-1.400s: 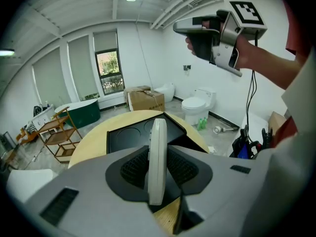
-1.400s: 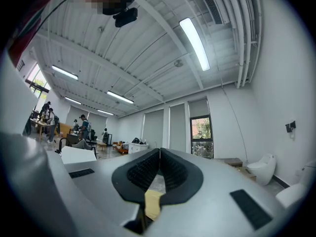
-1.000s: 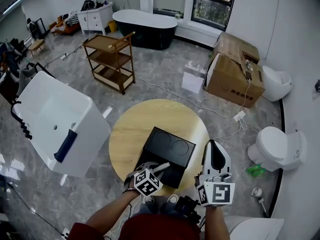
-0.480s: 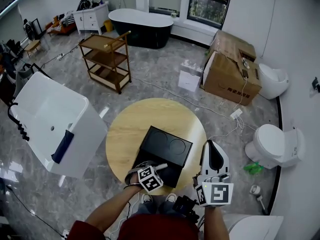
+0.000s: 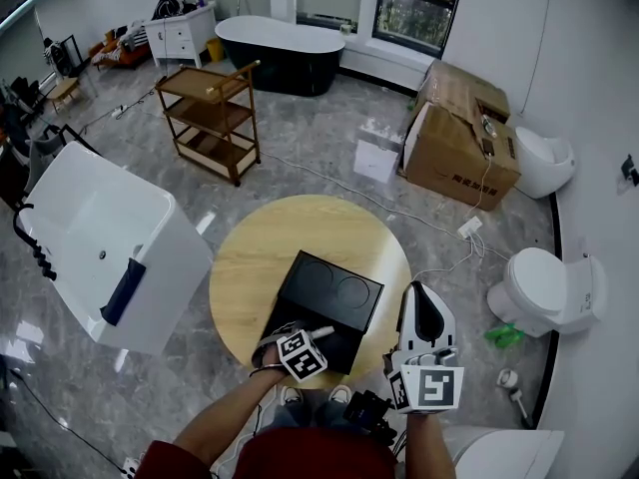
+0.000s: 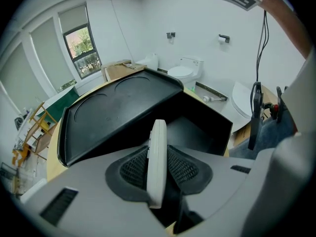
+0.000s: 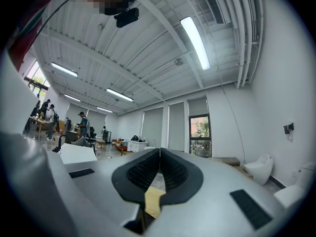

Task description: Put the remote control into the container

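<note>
The person's left forearm reaches in from the lower edge of the head view, angled up and to the right, and carries the left tongs (image 5: 312, 337) over the near side of the round light wooden table (image 5: 300, 228). The right forearm rises almost straight. It holds the right tongs (image 5: 421, 292) just off the table's right rim above the grey marble floor (image 5: 329, 158), with the tips pointing away from the person.

There are two tongs, one remote control, one container and one table.

The left tongs (image 6: 159, 169) are part-way closed, with both black ribbed pads (image 6: 183, 168) pressed on a slim white remote control (image 6: 158, 142) that stands on edge between them. The right tongs (image 7: 159, 168) have their pads brought together with nothing between them.

The remote control (image 5: 321, 331) is off the table, gripped by its rear half. Its long axis runs along the jaws and its free end points away from the left tongs, out over the near part of the black rectangular container (image 5: 329, 302). In the left gripper view the container's (image 6: 197, 132) open hollow lies just beyond the remote's tip, and its flat lid (image 6: 118, 107), marked with two round outlines, slopes up behind
</note>
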The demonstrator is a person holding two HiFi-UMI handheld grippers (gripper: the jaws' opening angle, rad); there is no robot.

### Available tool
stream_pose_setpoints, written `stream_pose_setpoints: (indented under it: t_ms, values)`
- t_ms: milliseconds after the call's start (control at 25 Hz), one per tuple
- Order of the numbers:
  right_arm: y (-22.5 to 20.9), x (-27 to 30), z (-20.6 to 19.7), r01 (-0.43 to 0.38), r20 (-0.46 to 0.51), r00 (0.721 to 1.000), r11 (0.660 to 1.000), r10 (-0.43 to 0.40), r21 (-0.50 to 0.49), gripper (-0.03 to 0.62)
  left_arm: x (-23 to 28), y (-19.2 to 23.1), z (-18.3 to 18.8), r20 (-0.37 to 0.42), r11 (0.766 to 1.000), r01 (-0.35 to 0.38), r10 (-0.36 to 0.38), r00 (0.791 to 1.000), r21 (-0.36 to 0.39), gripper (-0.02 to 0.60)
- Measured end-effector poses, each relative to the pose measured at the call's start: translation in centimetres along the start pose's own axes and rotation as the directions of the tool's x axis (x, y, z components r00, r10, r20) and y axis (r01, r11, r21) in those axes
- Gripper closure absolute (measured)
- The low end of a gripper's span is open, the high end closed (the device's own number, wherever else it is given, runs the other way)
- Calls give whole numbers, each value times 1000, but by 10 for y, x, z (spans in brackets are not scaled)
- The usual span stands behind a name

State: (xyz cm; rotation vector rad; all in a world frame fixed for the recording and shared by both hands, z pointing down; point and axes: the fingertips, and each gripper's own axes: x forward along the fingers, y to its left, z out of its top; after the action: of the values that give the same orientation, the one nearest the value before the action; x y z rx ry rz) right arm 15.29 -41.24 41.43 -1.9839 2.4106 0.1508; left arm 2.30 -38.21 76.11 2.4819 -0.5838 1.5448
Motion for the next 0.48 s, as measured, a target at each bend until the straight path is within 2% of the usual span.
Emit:
stream_pose_setpoints:
  t_ms: [280, 480]
  values:
    - [2, -1, 1, -3, 8, 1000, 1000, 3, 1, 572, 3, 1, -7, -2, 1000, -17, 17, 1000, -20, 459]
    - [5, -2, -1, -2, 2, 1000, 1000, 2, 1, 572, 2, 1, -10, 9, 999, -16, 16, 1000, -36, 410]
